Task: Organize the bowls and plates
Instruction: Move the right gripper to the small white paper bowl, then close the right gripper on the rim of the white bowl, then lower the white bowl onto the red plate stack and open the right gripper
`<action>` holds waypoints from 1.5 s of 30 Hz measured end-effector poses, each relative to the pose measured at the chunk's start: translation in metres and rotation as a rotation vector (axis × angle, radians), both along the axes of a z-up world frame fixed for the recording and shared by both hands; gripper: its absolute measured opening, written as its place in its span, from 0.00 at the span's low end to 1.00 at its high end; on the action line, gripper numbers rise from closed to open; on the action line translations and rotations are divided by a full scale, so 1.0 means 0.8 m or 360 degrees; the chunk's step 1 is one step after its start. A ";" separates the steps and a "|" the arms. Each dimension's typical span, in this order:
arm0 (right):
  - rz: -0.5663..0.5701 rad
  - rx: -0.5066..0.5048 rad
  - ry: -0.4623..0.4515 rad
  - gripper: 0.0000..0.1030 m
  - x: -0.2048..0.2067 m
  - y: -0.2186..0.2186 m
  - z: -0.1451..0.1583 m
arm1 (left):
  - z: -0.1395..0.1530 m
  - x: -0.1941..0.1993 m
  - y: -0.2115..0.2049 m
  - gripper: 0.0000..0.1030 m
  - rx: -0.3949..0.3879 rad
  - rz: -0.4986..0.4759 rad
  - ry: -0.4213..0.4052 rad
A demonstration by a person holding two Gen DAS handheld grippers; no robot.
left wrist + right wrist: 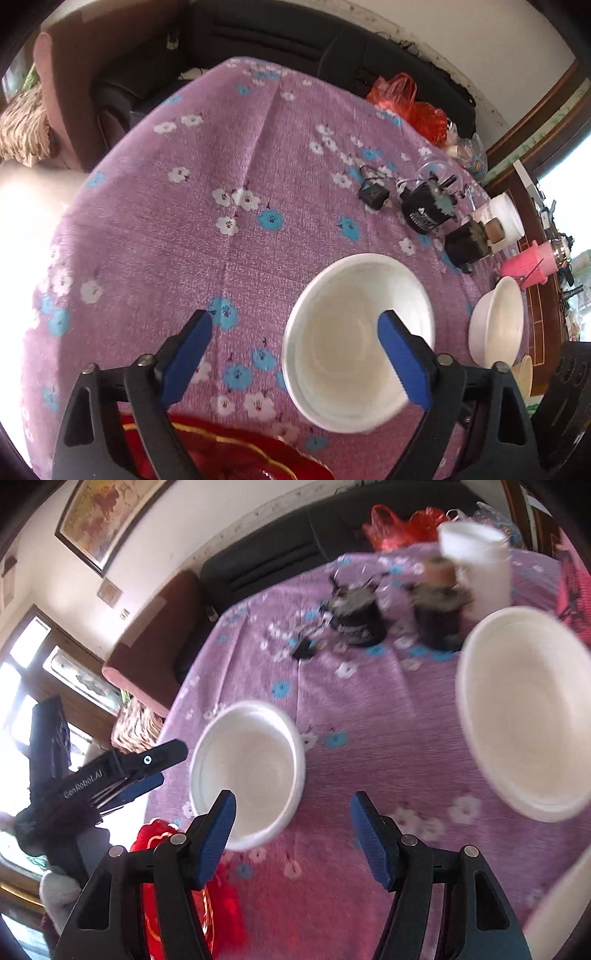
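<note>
A white bowl sits on the purple flowered tablecloth; it also shows in the right wrist view. My left gripper is open, its right finger above the bowl's inside, its left finger over bare cloth. A second white bowl stands further right and is large in the right wrist view. My right gripper is open and empty, just right of the first bowl. The left gripper shows at the left in the right wrist view.
Black adapters and a dark jar lie at the back right, with a white container, a pink basket and a red plastic bag. A red cloth lies at the near edge. A pale plate shows at the far right.
</note>
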State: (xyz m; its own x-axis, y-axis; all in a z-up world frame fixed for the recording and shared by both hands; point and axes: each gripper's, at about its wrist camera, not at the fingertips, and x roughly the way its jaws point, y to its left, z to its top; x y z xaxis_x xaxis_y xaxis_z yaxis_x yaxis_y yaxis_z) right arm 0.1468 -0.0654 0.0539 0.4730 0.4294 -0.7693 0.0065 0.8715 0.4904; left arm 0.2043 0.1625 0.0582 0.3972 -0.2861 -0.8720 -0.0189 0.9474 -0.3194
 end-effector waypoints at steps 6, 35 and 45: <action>0.0002 -0.0041 0.0050 0.60 0.018 0.015 -0.025 | -0.019 0.020 -0.011 0.74 0.0070 -0.0075 0.0066; 0.0046 -0.0088 -0.0103 0.15 -0.028 0.038 0.029 | 0.034 -0.064 -0.018 0.23 0.0142 -0.0115 -0.0086; 0.0240 -0.0095 -0.0138 0.15 -0.096 0.100 0.046 | 0.042 -0.152 0.049 0.23 0.0107 0.0067 -0.0133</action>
